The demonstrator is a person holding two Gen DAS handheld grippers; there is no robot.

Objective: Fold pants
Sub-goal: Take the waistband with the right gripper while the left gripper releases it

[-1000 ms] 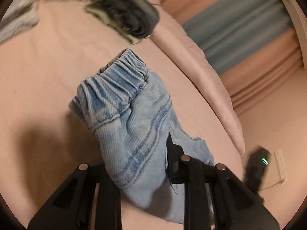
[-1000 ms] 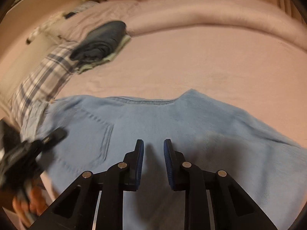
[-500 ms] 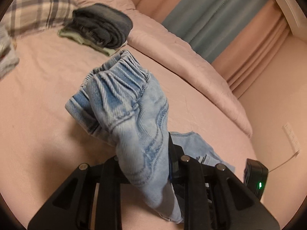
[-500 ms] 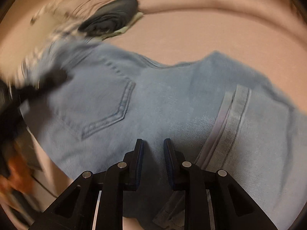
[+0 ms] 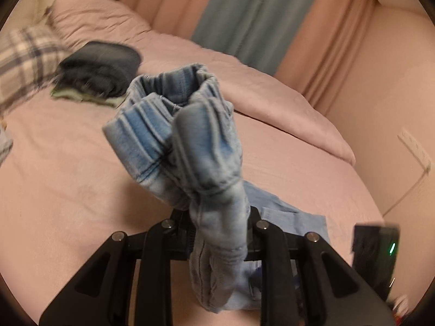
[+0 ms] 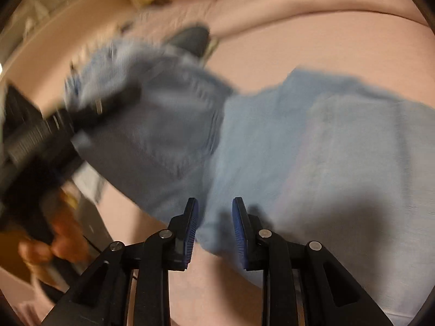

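Observation:
Light blue jeans [image 5: 190,146] lie on a pink bed. My left gripper [image 5: 218,233] is shut on their waist end, and the bunched elastic waistband stands up in front of the camera, lifted off the bed. In the right wrist view the jeans [image 6: 312,149] spread across the bed, with the waist end raised at left by the left gripper [image 6: 89,114]. My right gripper [image 6: 214,217] is open and empty, just above the jeans' near edge.
A dark folded garment [image 5: 98,68] on a green cloth lies at the back left of the bed [image 5: 68,190], beside a plaid pillow [image 5: 24,57]. A rolled pink duvet [image 5: 272,103] runs along the far side. Curtains [image 5: 258,19] hang behind.
My left gripper has lifted the waist end higher and carried it over toward the legs. The right gripper stayed open above the jeans.

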